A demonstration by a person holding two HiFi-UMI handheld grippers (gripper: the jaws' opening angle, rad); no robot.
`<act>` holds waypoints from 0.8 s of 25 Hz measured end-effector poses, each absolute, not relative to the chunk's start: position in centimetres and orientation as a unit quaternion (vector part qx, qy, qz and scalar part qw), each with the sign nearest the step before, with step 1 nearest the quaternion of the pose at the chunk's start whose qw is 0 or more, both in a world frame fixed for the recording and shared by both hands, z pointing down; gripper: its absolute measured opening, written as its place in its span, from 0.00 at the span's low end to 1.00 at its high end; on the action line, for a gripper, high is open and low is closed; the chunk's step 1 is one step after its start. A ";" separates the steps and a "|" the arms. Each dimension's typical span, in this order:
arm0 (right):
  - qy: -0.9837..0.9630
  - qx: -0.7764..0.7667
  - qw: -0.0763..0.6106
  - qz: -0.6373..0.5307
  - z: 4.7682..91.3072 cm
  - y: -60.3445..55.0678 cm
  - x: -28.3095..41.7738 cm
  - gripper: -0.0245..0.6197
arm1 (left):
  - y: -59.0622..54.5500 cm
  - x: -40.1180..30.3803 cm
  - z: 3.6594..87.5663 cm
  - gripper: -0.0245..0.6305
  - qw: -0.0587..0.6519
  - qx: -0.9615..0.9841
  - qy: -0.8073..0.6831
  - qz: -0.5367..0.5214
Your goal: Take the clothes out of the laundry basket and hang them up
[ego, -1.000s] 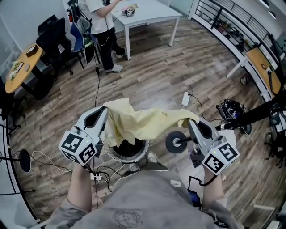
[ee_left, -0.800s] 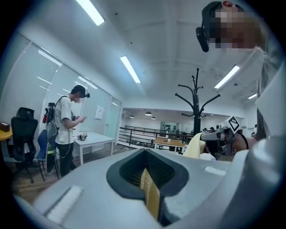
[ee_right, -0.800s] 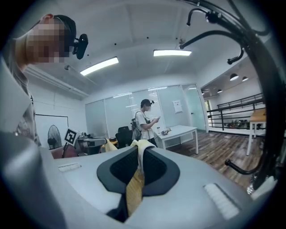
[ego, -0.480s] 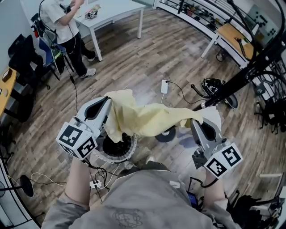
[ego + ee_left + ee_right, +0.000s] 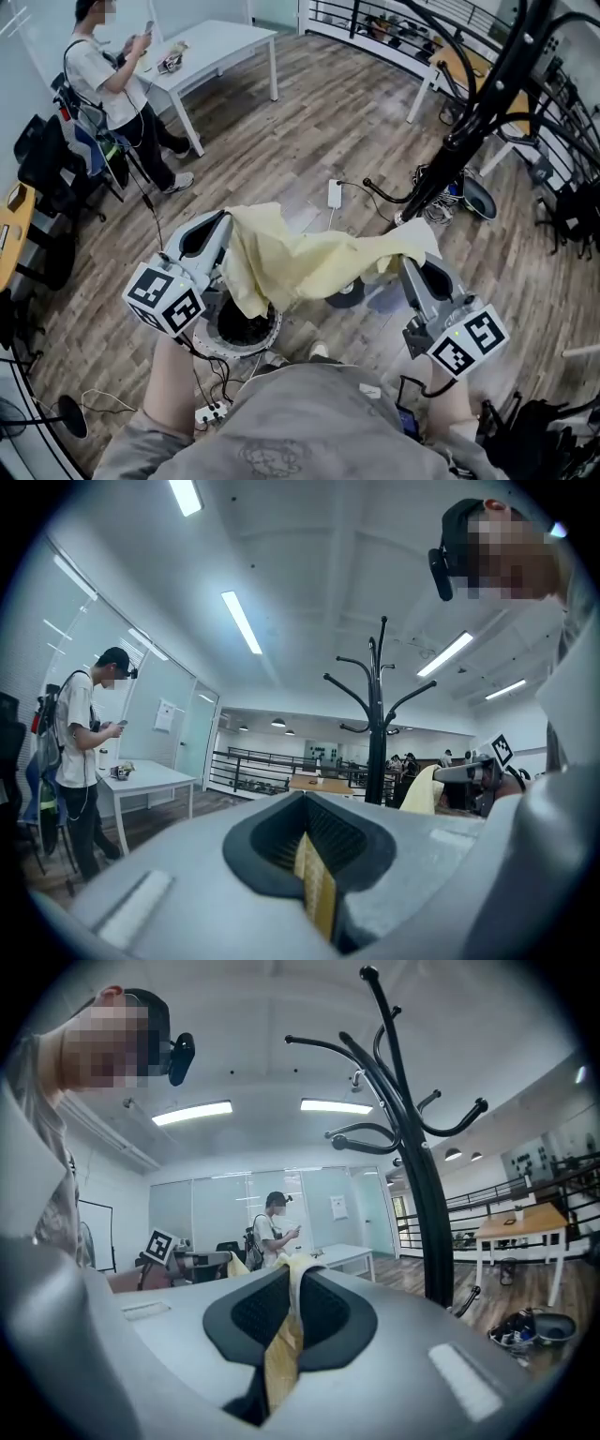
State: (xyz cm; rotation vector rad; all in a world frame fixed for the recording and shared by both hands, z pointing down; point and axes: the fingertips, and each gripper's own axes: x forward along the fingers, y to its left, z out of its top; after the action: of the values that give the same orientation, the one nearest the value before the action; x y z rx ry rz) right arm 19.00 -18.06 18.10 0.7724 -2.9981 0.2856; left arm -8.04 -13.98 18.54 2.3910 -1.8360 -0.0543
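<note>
A yellow cloth (image 5: 309,262) is stretched in the air between two hand-held grippers, sagging a little in the middle, above a wooden floor (image 5: 281,141). What kind of garment it is cannot be told. The left gripper (image 5: 221,225) has its jaws closed on one bunched end, and the right gripper (image 5: 409,259) has its jaws closed on the other. From the head view both sets of jaw tips are covered by fabric. In the left gripper view a thin yellow fold (image 5: 317,892) sits pinched between the dark pads, and the right gripper view shows a yellow strip (image 5: 279,1354) clamped the same way.

Directly under the left part of the cloth stands a round laundry basket (image 5: 274,330). The cloth and the left gripper cover much of it, and its inside is too dark to make out. A dark disc (image 5: 345,294) on the floor is mostly hidden beneath the cloth.

Beyond the right gripper rises a black coat rack (image 5: 469,122), its top cut off by the picture edge. Further back, at upper left, a person (image 5: 108,84) stands beside a white bench (image 5: 216,47).
</note>
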 end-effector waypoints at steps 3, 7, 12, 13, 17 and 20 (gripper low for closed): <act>-0.965 0.248 0.013 0.084 17.9 -18.2 20.2 0.10 | -14.7 -6.8 18.1 0.05 0.055 0.796 -0.602 -0.017; -0.964 0.253 0.008 0.082 17.8 -18.4 22.4 0.10 | -15.6 -4.8 17.3 0.05 0.046 0.801 -0.596 -0.013; -0.960 0.265 -0.009 0.086 17.4 -18.7 25.0 0.10 | -16.8 -2.9 16.4 0.05 0.036 0.812 -0.582 -0.019; -0.959 0.268 -0.010 0.086 17.4 -18.8 25.4 0.10 | -17.1 -2.5 16.2 0.05 0.036 0.814 -0.579 -0.019; -0.955 0.284 -0.016 0.082 17.2 -18.5 26.5 0.10 | -17.9 -1.1 15.5 0.05 0.034 0.831 -0.554 -0.016; -0.950 0.303 -0.034 0.073 16.1 -18.2 27.3 0.10 | -18.6 -0.2 14.2 0.05 0.032 0.853 -0.521 -0.028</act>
State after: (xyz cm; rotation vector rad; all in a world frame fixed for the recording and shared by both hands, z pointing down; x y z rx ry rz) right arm 27.29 -18.17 16.09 0.9724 -3.0497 0.2352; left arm -0.24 -18.58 14.15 2.6250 -1.6025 -0.0867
